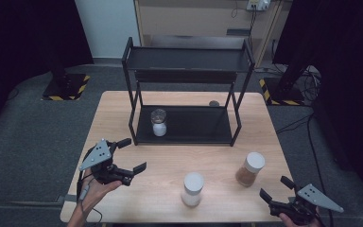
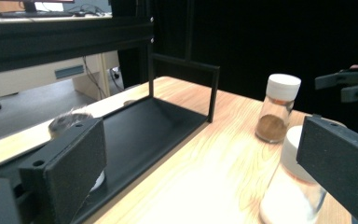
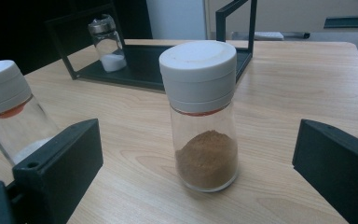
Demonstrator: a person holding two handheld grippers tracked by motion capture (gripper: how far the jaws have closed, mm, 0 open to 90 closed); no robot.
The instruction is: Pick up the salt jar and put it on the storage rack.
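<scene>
We are lining up our right gripper (image 1: 275, 188) on the brown spice jar (image 1: 250, 169), which is standing upright on the table (image 1: 123, 109) near its right front part, well clear of the black two-tier rack (image 1: 187, 66). The right gripper view is looking straight along the jaws at that jar (image 3: 200, 116), so it seems we are approaching for a side grasp below the white cap; the jaws are spread wide on either side and are not touching the glass yet. The right hand is sitting low at the table's front right corner, angled inward toward the jar. Our left gripper (image 1: 131, 155) is resting at the front left, held in an upturned palm, its jaws also spread apart and holding nothing, pointing toward the middle of the table. A white-powder jar (image 1: 192, 189) is standing near the front edge between the two grippers, probably waiting its turn. A small shaker (image 1: 159, 122) with a metal top is already standing on the rack's lower shelf at its left, which suggests the jars are being stowed there one by one.
</scene>
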